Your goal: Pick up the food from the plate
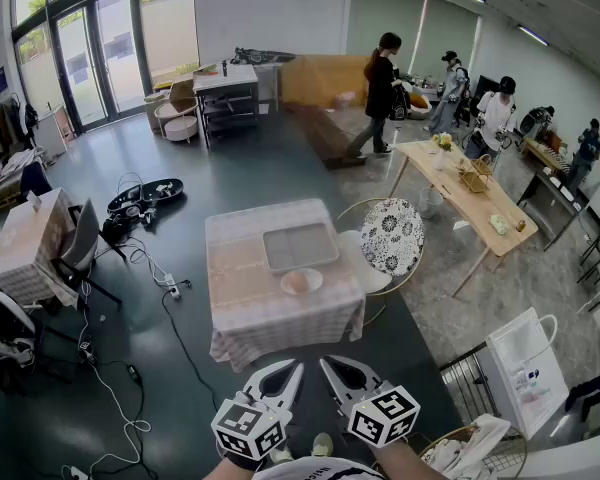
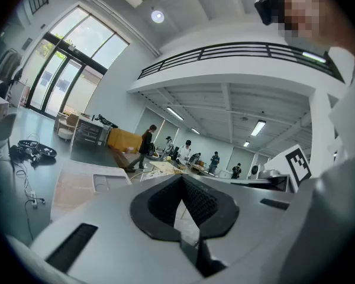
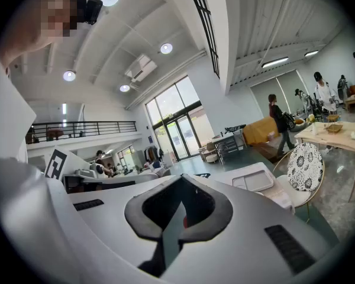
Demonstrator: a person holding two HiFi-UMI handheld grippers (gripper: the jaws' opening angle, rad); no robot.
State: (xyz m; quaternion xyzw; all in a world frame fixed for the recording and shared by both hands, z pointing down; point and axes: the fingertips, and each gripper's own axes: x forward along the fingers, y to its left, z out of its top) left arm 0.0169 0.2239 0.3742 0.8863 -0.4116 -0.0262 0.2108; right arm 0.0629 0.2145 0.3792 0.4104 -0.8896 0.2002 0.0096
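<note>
Left tongs, right tongs, both clenched empty, held low, side by side

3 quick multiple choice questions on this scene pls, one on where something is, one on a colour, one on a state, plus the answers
1. Where is the plate with the food relative to the grey tray on the table?
A. on top of it
B. beside it, on the person's side
C. on the floor under it

2. What colours is the chair seat next to the table?
A. black and white
B. red
C. plain blue

3. How is the right gripper?
A. shut on the food
B. wide open
C. shut and empty

Answers:
1 B, the plate lies on the cloth by the tray's near edge.
2 A, the round seat has a black and white pattern.
3 C, its jaws meet with nothing between them, and the food lies on the plate.
</note>
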